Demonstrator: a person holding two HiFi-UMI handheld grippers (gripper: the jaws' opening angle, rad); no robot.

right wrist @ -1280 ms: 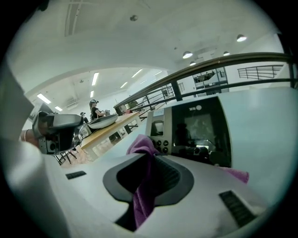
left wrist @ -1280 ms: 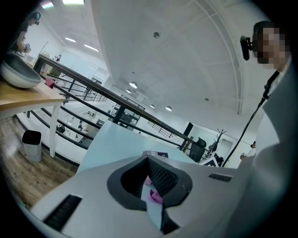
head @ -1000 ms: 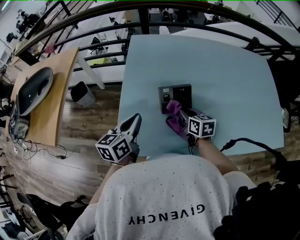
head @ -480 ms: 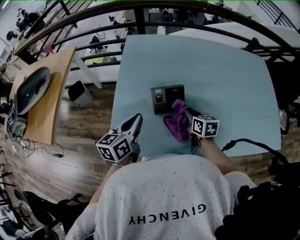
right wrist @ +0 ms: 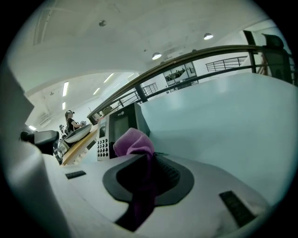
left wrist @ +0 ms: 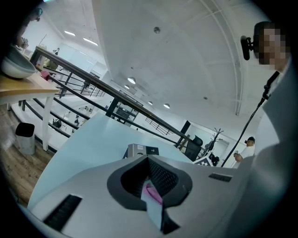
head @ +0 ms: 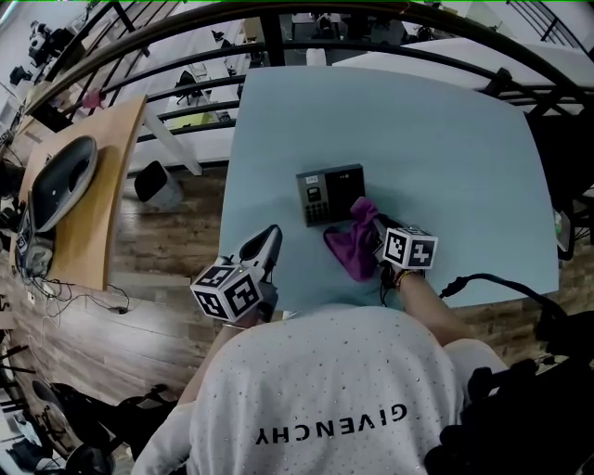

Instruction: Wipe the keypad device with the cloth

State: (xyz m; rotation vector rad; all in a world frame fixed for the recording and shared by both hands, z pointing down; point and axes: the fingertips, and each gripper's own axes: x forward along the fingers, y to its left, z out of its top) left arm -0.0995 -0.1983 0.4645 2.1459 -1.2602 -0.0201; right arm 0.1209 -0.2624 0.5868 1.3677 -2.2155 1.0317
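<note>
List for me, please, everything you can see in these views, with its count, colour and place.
table: one, light blue, centre.
keypad device: one, dark grey, on the table.
cloth: one, purple, by the device's near right corner.
side table: one, wooden, far left.
bowl-shaped thing: one, grey, on the side table.
bin: one, grey, on the floor between the tables.
railing: one, black, beyond the table.
cable: one, black, near right.
left hand-held gripper: one, grey, jaws together, empty.
right hand-held gripper: one, grey, shut on the cloth.
</note>
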